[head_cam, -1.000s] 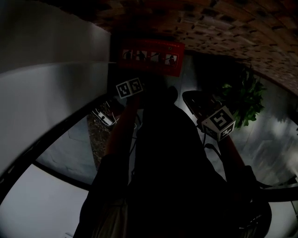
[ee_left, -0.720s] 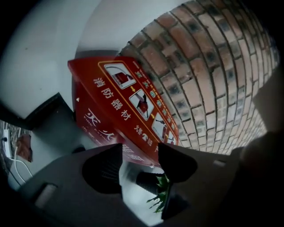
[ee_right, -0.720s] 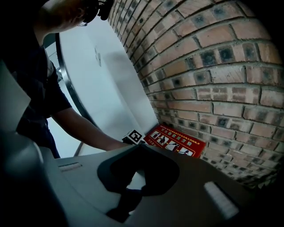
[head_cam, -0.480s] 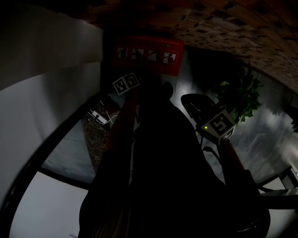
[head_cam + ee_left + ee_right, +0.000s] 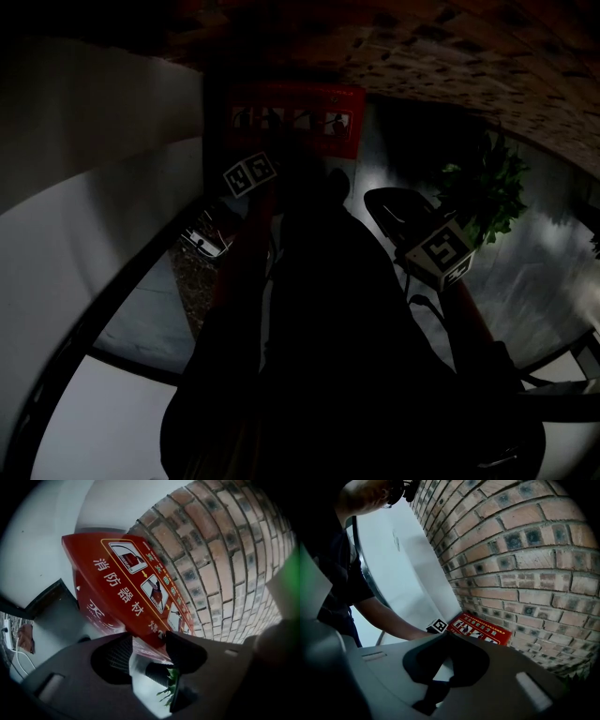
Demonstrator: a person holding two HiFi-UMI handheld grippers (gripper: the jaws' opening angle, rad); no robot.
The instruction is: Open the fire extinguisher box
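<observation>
Head view, top centre: the red rectangular fire extinguisher box (image 5: 294, 120) stands backed against the foot of the brown brick wall (image 5: 450, 56), which runs behind it and on to the right. The white smooth curved wall panel (image 5: 103, 141) adjoins the box on its left, meeting the brick there. The white cables with a power strip (image 5: 208, 236) lie on the floor before that panel, left of the box and nearer than it, while the green leafy plant (image 5: 487, 192) stands right of the box, well apart from it, near the foot of the brick.
</observation>
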